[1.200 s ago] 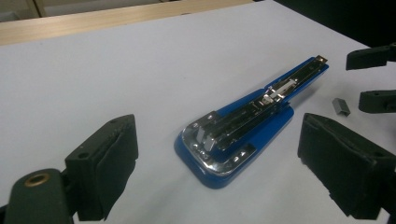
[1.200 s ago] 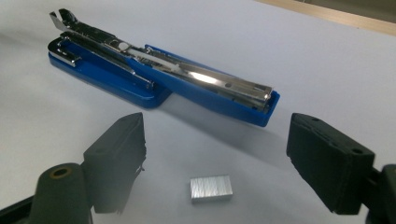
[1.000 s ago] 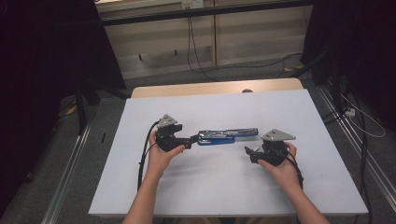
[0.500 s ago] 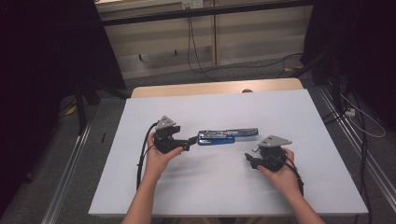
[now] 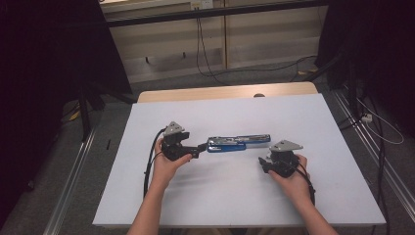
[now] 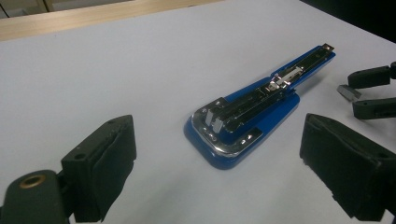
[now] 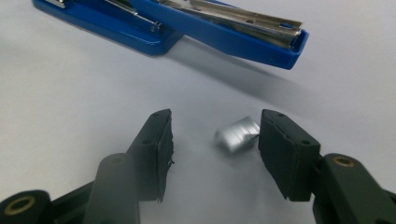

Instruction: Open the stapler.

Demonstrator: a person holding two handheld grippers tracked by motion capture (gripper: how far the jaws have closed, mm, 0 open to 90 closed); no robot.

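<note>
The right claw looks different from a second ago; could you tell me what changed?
The right claw has just been closing around the small block of staples; one side touches a pad, but it isn't clamped. The blue stapler, lying opened out, and the open left claw stayed put.

A white rectangular tabletop (image 5: 235,196) with a pale wooden far edge carries an opened blue stapler with a chrome staple channel (image 5: 238,143), lying flat near the centre. Just beside it, a small silver strip of staples (image 7: 236,135) rests on the surface.
</note>
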